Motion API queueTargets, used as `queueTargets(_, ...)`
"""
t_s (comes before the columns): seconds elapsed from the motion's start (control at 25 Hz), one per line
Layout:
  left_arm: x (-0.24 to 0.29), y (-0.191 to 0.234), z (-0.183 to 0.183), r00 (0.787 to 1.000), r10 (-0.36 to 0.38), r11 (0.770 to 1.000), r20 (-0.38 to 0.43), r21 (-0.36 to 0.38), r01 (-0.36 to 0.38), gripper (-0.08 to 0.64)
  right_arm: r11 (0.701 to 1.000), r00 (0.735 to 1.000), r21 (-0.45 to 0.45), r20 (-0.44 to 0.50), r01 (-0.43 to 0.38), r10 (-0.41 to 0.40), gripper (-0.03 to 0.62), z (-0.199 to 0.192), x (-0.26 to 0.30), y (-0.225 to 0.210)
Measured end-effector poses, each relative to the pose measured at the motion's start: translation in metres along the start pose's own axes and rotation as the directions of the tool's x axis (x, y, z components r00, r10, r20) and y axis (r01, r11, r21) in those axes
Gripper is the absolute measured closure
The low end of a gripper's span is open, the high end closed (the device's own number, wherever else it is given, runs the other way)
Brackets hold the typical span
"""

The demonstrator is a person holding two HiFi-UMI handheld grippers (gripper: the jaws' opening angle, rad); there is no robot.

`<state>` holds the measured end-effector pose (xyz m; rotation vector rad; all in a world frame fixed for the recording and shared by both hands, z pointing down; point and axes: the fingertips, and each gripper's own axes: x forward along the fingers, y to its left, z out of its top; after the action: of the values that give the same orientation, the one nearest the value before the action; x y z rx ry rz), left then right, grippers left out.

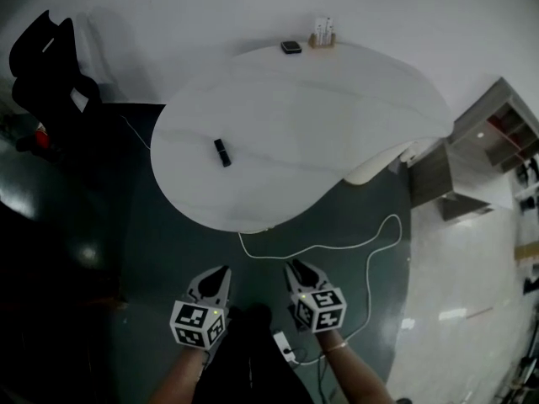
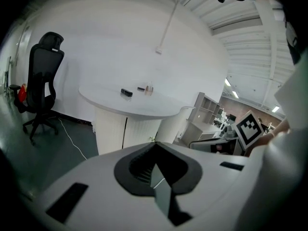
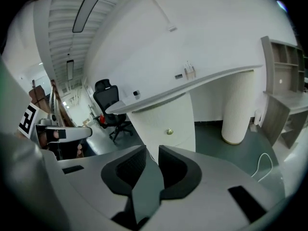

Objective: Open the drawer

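A white curved table (image 1: pixel 320 116) stands ahead of me on a white ribbed pedestal cabinet (image 3: pixel 163 119). The drawer front carries a small round brass knob (image 3: pixel 169 131), which shows in the right gripper view, well beyond the jaws. My left gripper (image 1: pixel 217 278) is held low over the dark floor, short of the table's near edge; its jaws meet at the tip, shut on nothing (image 2: pixel 155 144). My right gripper (image 1: pixel 296 269) is beside it, and a narrow gap shows between its jaws with nothing inside (image 3: pixel 151 150). In the left gripper view the pedestal (image 2: pixel 113 126) is also far off.
A black office chair (image 1: pixel 50 53) stands at the far left. A white cable (image 1: pixel 337 244) loops over the floor between me and the table. On the tabletop lie a small black object (image 1: pixel 222 151), another dark item (image 1: pixel 291 47) and a small holder (image 1: pixel 322 36). Shelving (image 1: pixel 497 133) stands at the right.
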<state>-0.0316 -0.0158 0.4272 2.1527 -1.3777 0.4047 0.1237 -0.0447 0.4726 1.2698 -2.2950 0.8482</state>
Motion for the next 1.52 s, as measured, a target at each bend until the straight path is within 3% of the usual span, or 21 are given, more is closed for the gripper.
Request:
queueTargets(0.44,0.06,0.043,-0.066,1.0,-0.004,1.0,-0.018,-0.014,0.003,0.558,0.999,0.997,-0.046,-0.076,-0.004,0.0,0.457,-0.062,0.089,-0.021)
queueTargets(0.96,0.145,0.088,-0.133,0.999,-0.036,0.999,0.023,-0.018,0.036,0.558,0.994,0.994,-0.083,-0.077,0.068,-0.074,0.416,-0.118,0.2,-0.09)
queueTargets(1.52,0.208,0.101,-0.161,0.996,-0.066,0.998,0.051,0.017,0.066,0.558,0.976,0.986,-0.186,-0.096,0.116,-0.135,0.397,-0.146,0.281,-0.137)
